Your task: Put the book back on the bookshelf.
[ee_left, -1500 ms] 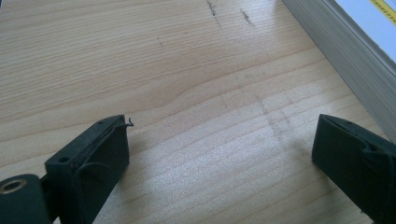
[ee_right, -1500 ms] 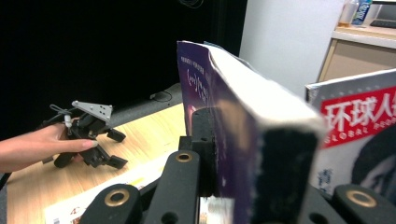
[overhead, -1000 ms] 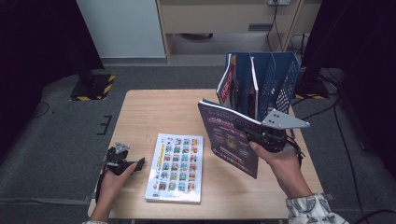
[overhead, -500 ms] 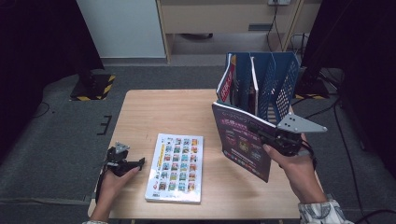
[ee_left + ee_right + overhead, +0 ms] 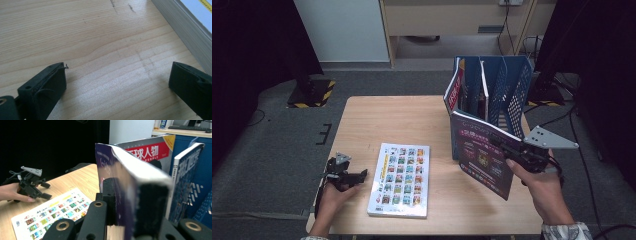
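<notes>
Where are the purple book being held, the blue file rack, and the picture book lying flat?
purple book [image 5: 479, 152], high view, front cover
blue file rack [image 5: 512, 95], high view, perforated side wall
picture book [image 5: 401, 172], high view, cover middle

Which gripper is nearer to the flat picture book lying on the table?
Left. The left gripper rests open just beside the picture book; the right gripper holds a purple book up by the blue rack.

Left claw [image 5: 354, 176] rests low, jaws wide; right claw [image 5: 504, 146] raised, clamped tight.

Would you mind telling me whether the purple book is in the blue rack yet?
Not yet. The purple book is upright in the right tongs, just in front of the rack.
</notes>
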`<state>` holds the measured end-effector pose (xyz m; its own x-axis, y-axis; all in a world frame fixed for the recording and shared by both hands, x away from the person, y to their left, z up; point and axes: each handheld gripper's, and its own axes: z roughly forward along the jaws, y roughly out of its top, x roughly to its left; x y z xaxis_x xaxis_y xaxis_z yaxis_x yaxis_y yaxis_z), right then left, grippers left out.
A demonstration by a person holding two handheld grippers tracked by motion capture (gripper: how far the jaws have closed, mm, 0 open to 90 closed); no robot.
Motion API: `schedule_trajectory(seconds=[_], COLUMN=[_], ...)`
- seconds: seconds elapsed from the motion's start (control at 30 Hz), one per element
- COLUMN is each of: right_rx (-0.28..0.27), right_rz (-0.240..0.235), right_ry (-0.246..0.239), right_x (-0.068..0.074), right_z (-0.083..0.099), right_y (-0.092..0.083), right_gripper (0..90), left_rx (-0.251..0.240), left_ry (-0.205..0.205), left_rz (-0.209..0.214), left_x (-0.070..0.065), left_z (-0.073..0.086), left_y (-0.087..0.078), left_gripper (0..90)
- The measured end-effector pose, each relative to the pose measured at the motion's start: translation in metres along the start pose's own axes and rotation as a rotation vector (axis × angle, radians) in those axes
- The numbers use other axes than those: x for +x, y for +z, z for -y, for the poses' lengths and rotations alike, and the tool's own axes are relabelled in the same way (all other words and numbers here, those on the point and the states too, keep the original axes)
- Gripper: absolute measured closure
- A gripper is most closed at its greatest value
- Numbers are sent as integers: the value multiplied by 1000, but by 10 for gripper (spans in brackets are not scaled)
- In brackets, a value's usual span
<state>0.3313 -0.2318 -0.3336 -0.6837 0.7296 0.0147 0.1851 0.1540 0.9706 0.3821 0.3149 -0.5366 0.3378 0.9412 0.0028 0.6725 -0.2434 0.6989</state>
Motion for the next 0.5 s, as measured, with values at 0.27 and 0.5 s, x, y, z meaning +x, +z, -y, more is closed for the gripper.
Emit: schedule_trajectory(seconds=[0.27,0.5], right_rx=[-11,-45], right_rz=[20,22], right_ry=[14,43], right_x=[-6,-10], right_z=[-1,-16], right_y=[-15,-26], right_gripper=[843,843], left_rx=[2,2], left_ry=[21,20], left_rz=[21,21], left_x=[0,0], left_z=[0,0], left_y=[0,0], left_gripper=[0,0])
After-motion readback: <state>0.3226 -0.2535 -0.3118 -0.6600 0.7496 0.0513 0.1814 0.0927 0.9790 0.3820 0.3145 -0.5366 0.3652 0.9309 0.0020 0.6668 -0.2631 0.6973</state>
